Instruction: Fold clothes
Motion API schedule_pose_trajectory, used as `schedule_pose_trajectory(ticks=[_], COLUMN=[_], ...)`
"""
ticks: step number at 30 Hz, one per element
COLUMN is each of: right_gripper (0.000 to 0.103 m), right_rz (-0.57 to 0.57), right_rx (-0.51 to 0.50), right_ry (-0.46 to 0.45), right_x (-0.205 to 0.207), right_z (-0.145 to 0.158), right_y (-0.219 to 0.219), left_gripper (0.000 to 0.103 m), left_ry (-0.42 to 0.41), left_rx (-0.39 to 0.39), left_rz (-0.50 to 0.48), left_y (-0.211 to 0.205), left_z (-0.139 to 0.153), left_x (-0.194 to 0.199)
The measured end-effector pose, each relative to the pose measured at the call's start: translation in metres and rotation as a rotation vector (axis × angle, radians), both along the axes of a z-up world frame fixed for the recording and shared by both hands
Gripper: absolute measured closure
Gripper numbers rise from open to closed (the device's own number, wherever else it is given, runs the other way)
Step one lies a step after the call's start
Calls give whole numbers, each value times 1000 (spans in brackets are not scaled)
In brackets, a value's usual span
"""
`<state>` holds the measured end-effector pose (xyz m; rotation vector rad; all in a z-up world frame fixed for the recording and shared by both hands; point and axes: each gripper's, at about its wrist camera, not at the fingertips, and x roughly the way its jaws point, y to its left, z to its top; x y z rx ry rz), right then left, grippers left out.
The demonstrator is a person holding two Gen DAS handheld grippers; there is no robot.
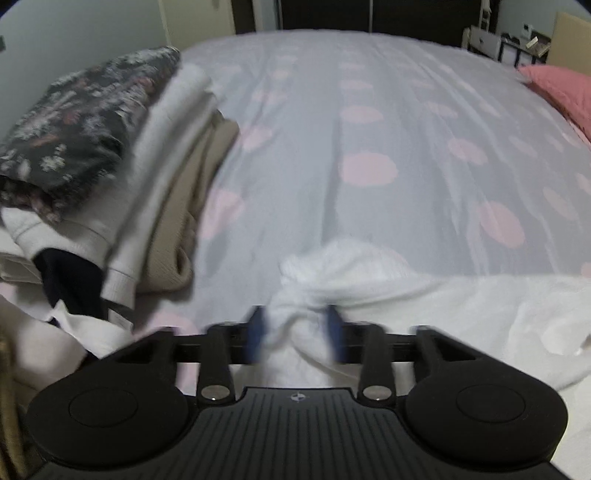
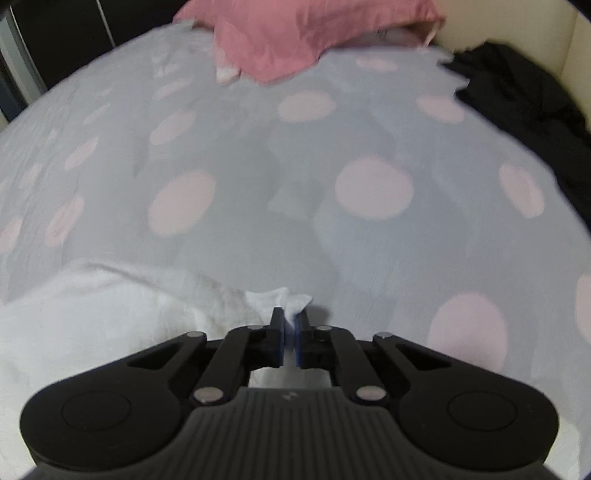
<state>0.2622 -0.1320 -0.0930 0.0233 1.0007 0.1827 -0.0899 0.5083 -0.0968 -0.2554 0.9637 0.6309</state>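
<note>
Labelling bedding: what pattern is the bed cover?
Pale grey bed cover with large pink dots; clearest in the right wrist view.

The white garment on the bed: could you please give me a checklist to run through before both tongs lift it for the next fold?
1. Right tongs pinched shut on a corner of the white garment: ok.
2. Left tongs around a bunched part of the white garment, blue pads at its sides; firm grip: cannot tell, picture blurred.
3. Garment lying flat: not ok, bunched at the left tongs.
4. Bedspread ahead free for folding: ok.
5. Pile of folded clothes apart from the garment: ok.
6. Pink pillow and black garment far off: ok.
</note>
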Motion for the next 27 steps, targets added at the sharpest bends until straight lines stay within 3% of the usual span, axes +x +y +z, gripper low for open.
schedule_pose_trajectory(ticks=[2,3,7,11,20,23,27], right_gripper=[98,98,98,98,98,98,98], right_rz=[-35,-51,-76,-80,-189,-203,-211], right_rx=[15,22,23,-58,-146,-148,-153], right_ry=[-60,-92,-201,-290,-496,-530,-480], right_x=[2,3,15,31,53,48,33], right_z=[15,24,62,102,192,209,203], right_y=[-4,-6,-9,-12,-29,-36,-53], left_gripper=[98,100,102,102,102,103,103], left_ry=[-6,-17,-91,-179,-371,-409,-429], left_rx=[10,12,22,57,92,125,99], left_rz=[-8,-4,16,25,-34,-48,-77], left_y=[-3,-3,-3,-7,-26,-35,-38], left_z=[5,9,27,50,93,107,114], left_x=[1,1,1,-2,0,0,-6])
